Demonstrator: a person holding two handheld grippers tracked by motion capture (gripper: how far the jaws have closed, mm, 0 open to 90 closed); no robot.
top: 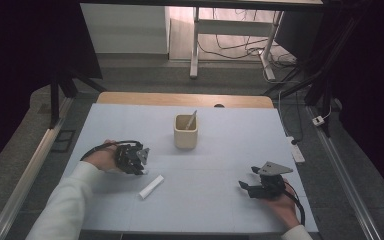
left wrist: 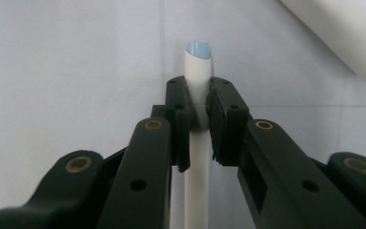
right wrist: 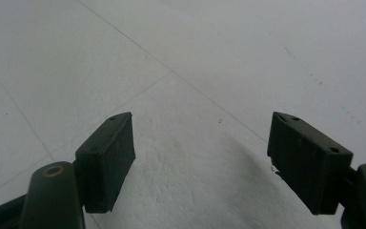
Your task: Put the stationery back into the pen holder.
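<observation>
A slim white stick (left wrist: 196, 143) is held between the pads of the left gripper (left wrist: 198, 112), which is closed tightly on it. In the left gripper view the stick is seen as a smooth, matte white, rounded rod running straight up between the two black jaws. Its far end is cut at a slant, and a pale blue face is exposed at that cut. The lower part of the stick passes down between the jaws and out of the bottom edge of the view.

In the high view the left gripper (top: 141, 160) is placed on the left half of the pale blue-grey surface (top: 230, 145), with the hand behind it and a white sleeve (top: 67, 205) leading in from the bottom. A short white tube (top: 151, 186) is seen lying flat on the surface just beside this gripper, on its near side, angled diagonally. Whether the stick touches the surface cannot be told.

A beige square cup (top: 185, 132) stands upright near the middle of the surface, well apart from both grippers, with a thin pale rod (top: 191, 120) leaning inside it.

The right gripper (right wrist: 201, 160) is held wide open over bare surface, with nothing between its pads. In the high view it (top: 246, 186) is set at the near right.
</observation>
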